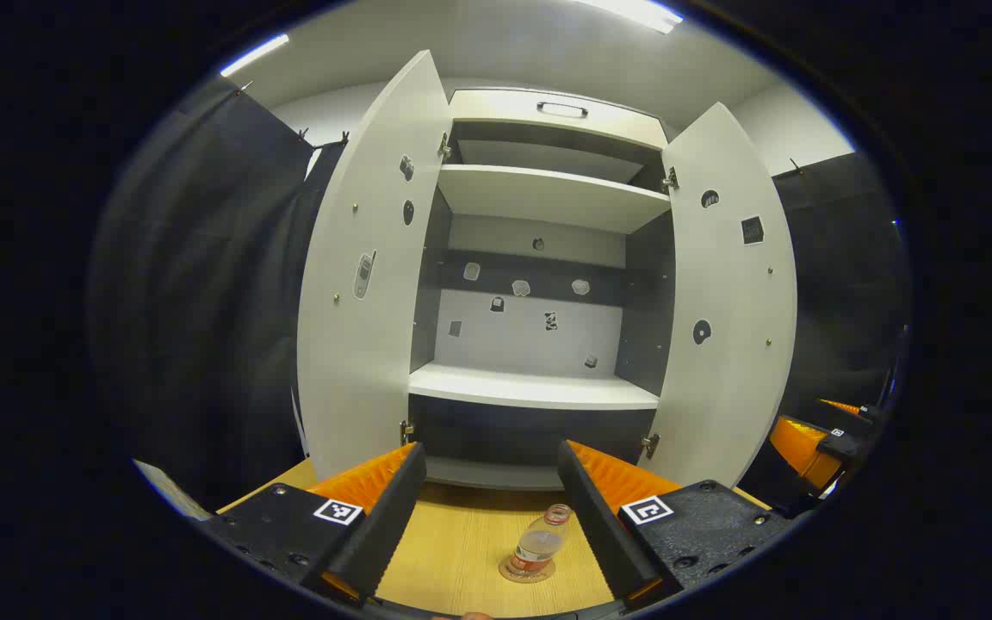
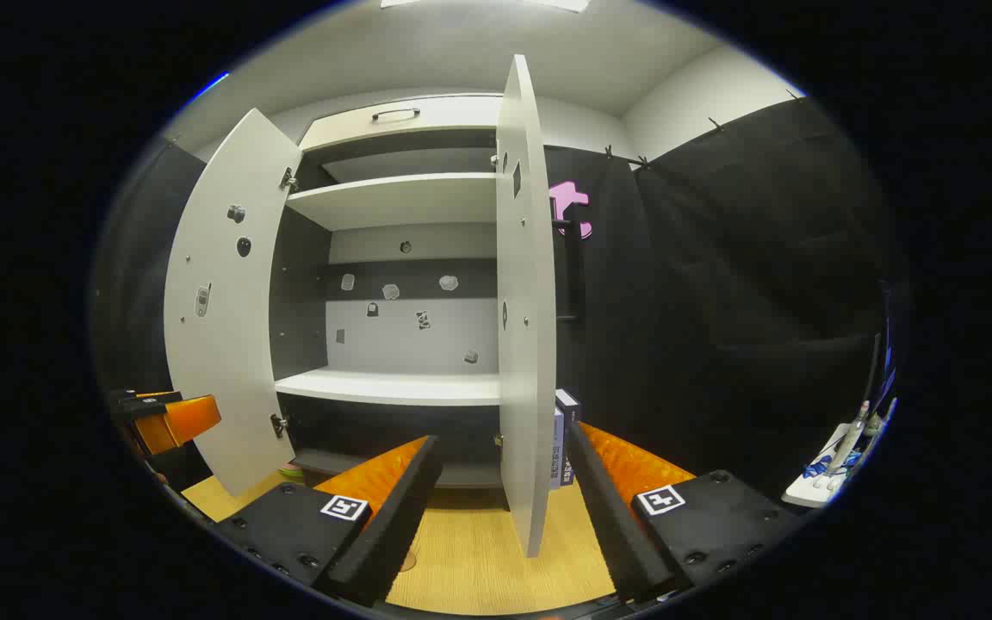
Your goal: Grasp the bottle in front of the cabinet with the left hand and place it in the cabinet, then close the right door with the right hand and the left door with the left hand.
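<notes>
1. In the left gripper view: a tall white cabinet (image 1: 539, 258) at the far edge of a wooden tabletop (image 1: 461, 551), both doors swung wide open.
2. Left door (image 1: 367, 275) and right door (image 1: 733, 293) flaring outward, small stickers on their inner faces.
3. Inside: white shelves against dark side walls, more small stickers on the back panel.
4. Clear plastic bottle (image 1: 539, 544) with a red cap and red label, upright on a round coaster (image 1: 526, 571) near the front edge of the tabletop, in front of the cabinet and apart from it.
5. Left gripper (image 1: 492, 517) released, fingers spread wide, hovering above the tabletop; bottle seen between the fingers, nearer the right-hand one, not touched by either.
6. In the right gripper view: right gripper (image 2: 500, 508) likewise released, fingers wide apart, grasping nothing.
7. Right door (image 2: 526, 301) seen nearly edge-on straight ahead, its lower edge between the fingers, no contact visible.
8. A small box (image 2: 563, 435) standing just behind that door on the tabletop.
9. Left gripper (image 2: 173, 418) at the left edge, beside the left door (image 2: 220, 310).
</notes>
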A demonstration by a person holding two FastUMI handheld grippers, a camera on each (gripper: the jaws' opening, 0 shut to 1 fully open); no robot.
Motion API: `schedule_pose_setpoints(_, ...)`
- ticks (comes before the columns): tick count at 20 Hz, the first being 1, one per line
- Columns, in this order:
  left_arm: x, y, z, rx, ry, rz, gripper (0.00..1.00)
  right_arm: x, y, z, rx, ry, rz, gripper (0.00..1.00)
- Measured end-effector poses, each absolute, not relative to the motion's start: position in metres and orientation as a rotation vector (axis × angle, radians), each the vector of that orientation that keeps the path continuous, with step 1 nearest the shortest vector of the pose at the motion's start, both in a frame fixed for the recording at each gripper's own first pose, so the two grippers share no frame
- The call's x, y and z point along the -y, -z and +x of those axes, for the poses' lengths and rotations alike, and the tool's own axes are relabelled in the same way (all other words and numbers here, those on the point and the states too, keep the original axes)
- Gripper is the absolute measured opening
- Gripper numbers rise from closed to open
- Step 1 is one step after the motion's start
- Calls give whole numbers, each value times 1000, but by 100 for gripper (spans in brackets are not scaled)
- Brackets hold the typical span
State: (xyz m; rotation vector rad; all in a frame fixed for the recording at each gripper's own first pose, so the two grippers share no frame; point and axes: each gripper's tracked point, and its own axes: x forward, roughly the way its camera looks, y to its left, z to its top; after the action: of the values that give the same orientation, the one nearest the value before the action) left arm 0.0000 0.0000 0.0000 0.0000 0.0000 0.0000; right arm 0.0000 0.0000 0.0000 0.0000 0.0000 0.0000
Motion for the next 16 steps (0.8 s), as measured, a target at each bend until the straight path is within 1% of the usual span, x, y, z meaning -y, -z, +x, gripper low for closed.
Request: schedule_pose_setpoints(16, 12, -3, 2, 4, 21, 21, 94, -1, 1, 4, -4, -9, -1, 97)
